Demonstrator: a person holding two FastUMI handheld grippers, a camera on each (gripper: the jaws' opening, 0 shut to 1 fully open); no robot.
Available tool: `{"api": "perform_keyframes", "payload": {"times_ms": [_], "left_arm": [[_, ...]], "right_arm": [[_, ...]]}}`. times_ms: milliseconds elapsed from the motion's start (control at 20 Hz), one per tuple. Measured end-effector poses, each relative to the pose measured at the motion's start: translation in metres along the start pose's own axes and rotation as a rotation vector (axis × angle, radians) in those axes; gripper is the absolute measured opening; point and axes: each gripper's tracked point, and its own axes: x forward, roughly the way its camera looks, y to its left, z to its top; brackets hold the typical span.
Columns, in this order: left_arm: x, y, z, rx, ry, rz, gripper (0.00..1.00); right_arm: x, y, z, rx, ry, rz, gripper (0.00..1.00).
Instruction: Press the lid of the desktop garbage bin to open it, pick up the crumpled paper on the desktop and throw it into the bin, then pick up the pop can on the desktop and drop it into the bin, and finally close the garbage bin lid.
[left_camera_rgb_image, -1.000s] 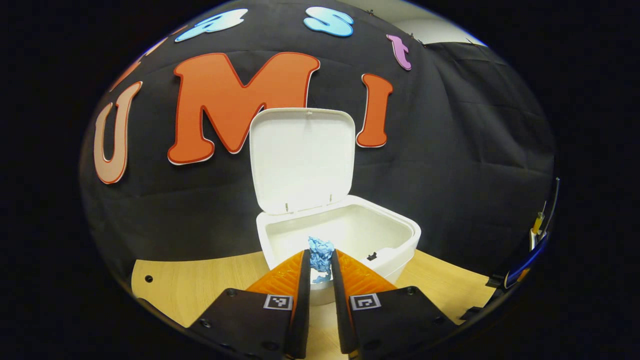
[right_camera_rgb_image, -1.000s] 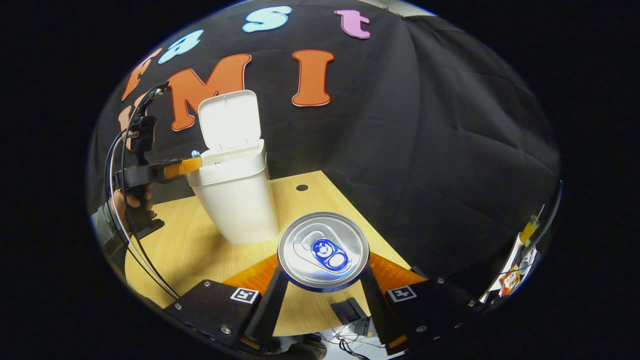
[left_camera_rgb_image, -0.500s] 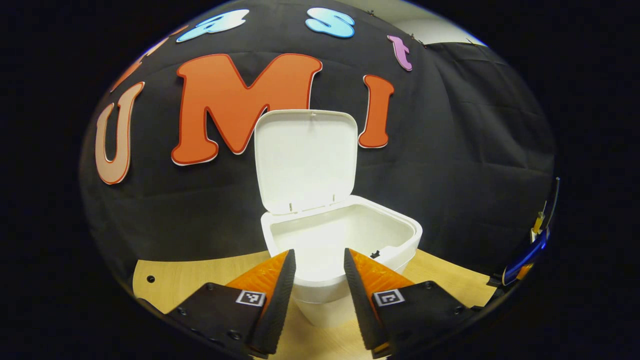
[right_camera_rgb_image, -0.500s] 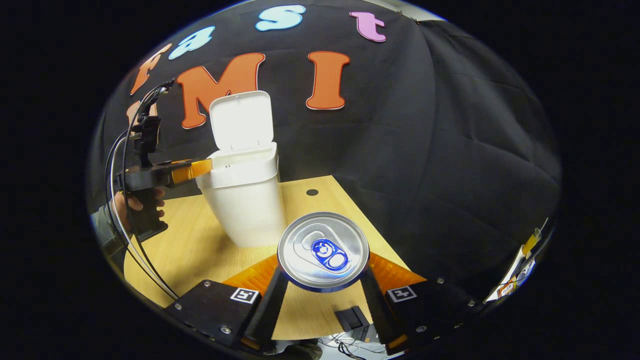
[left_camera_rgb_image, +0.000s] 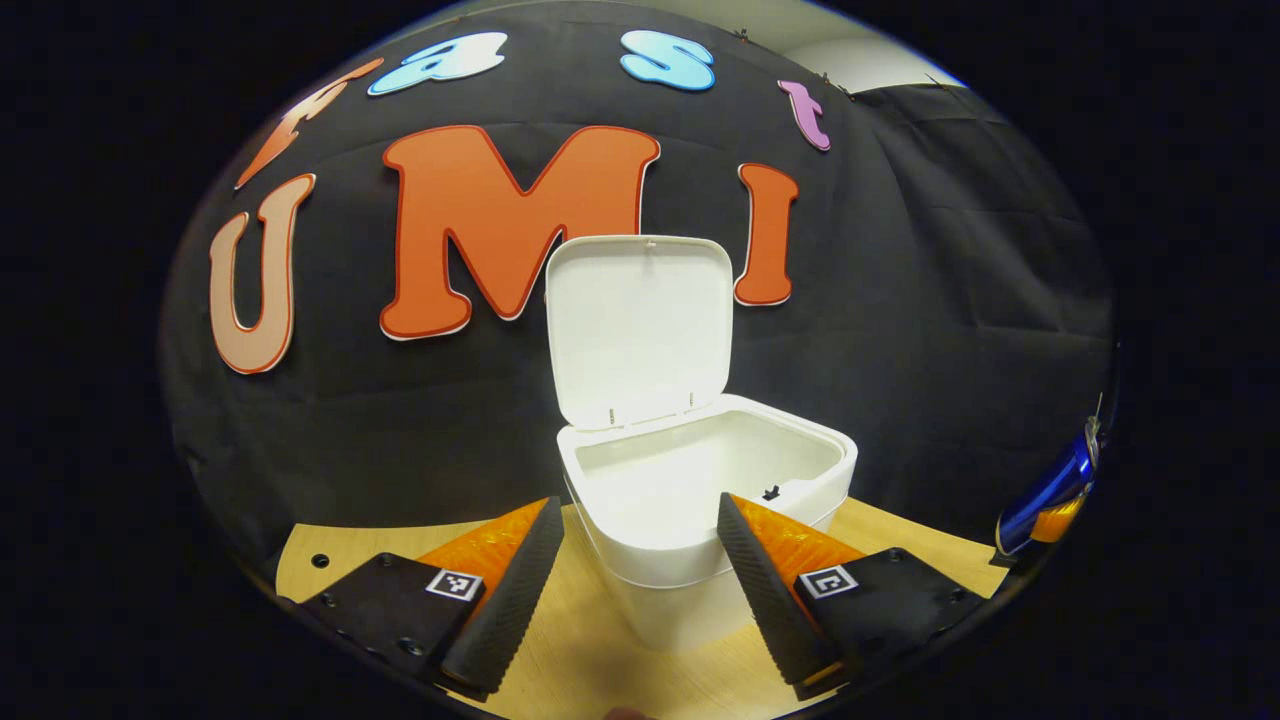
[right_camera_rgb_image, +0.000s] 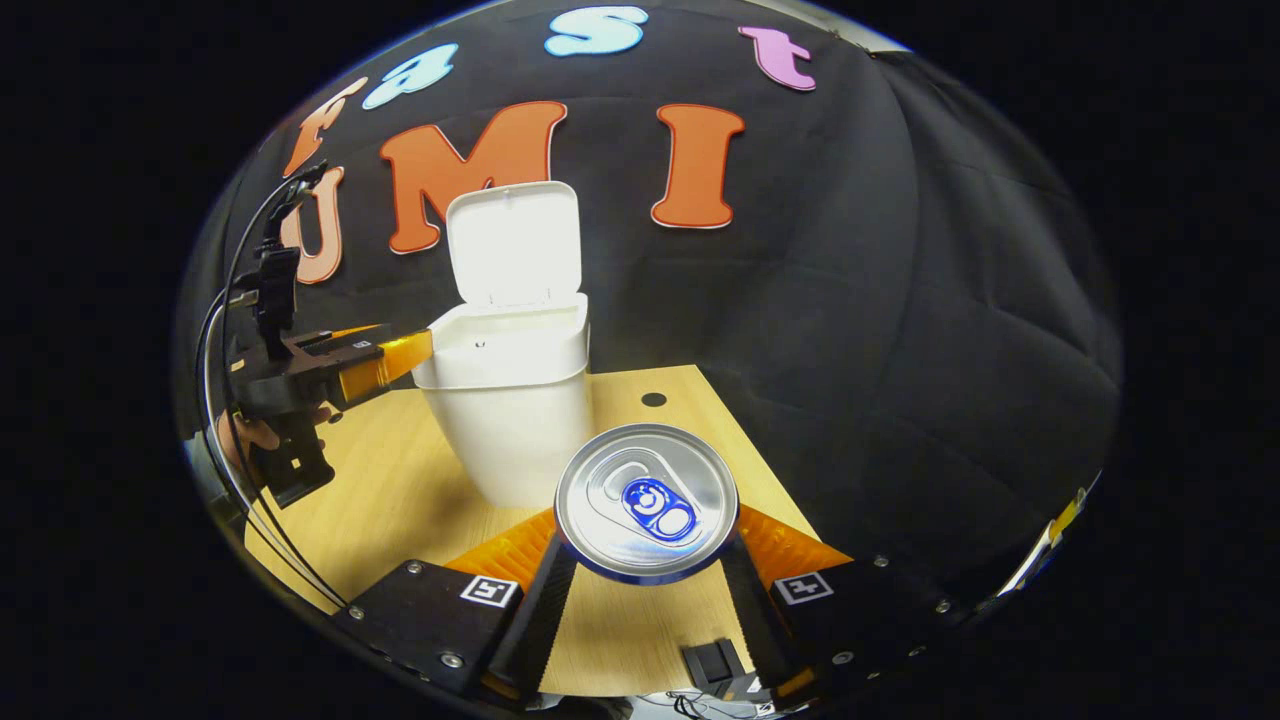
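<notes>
Beside open bin (right_camera_rgb_image: 515, 400), table hole (right_camera_rgb_image: 653, 400), clamped can (right_camera_rgb_image: 646, 500)

Left gripper view close before the open bin (left_camera_rgb_image: 700, 500), facing the booth wall, right gripper view farther back and seemingly higher, looking across the table (right_camera_rgb_image: 400, 490), both sharing bin and wall

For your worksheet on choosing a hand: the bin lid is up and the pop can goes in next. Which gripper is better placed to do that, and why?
The right gripper: its fingers already clamp the pop can, lifted above the table. The left gripper is open and holds nothing, in front of the open bin.
</notes>
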Motion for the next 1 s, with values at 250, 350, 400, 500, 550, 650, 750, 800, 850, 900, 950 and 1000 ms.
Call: {"api": "perform_keyframes", "payload": {"times_ms": [250, 350, 400, 500, 550, 650, 750, 800, 850, 900, 950, 1000], "left_arm": [[-0.024, 0.016, -0.024, 0.074, 0.043, 0.059, 1.0], [-0.035, 0.021, -0.027, 0.1, 0.04, 0.073, 1.0], [-0.039, 0.023, -0.029, 0.103, 0.041, 0.078, 1.0], [-0.048, 0.028, -0.035, 0.107, 0.044, 0.095, 1.0], [-0.053, 0.034, -0.04, 0.111, 0.057, 0.115, 1.0], [-0.062, 0.046, -0.05, 0.099, 0.076, 0.152, 1.0], [-0.071, 0.059, -0.055, 0.081, 0.089, 0.19, 0.99], [-0.076, 0.067, -0.056, 0.073, 0.091, 0.212, 0.98], [-0.081, 0.075, -0.058, 0.067, 0.093, 0.234, 1.0], [-0.086, 0.081, -0.06, 0.061, 0.095, 0.254, 1.0], [-0.091, 0.087, -0.062, 0.056, 0.099, 0.272, 0.99], [-0.095, 0.092, -0.063, 0.052, 0.101, 0.289, 0.99]], "right_arm": [[0.021, 0.017, 0.024, -0.064, -0.029, 0.059, 0.74], [0.027, 0.025, 0.035, -0.084, -0.044, 0.088, 0.78], [0.03, 0.028, 0.041, -0.091, -0.052, 0.102, 0.78], [0.037, 0.035, 0.055, -0.104, -0.07, 0.126, 0.78], [0.042, 0.038, 0.062, -0.112, -0.08, 0.137, 0.78], [0.049, 0.046, 0.074, -0.133, -0.096, 0.16, 0.78], [0.055, 0.053, 0.088, -0.159, -0.114, 0.177, 0.78], [0.059, 0.055, 0.094, -0.171, -0.121, 0.187, 0.78], [0.063, 0.06, 0.099, -0.179, -0.131, 0.197, 0.78], [0.065, 0.065, 0.105, -0.185, -0.142, 0.206, 0.78], [0.065, 0.069, 0.111, -0.189, -0.151, 0.217, 0.78], [0.065, 0.072, 0.117, -0.193, -0.163, 0.223, 0.78]]}}
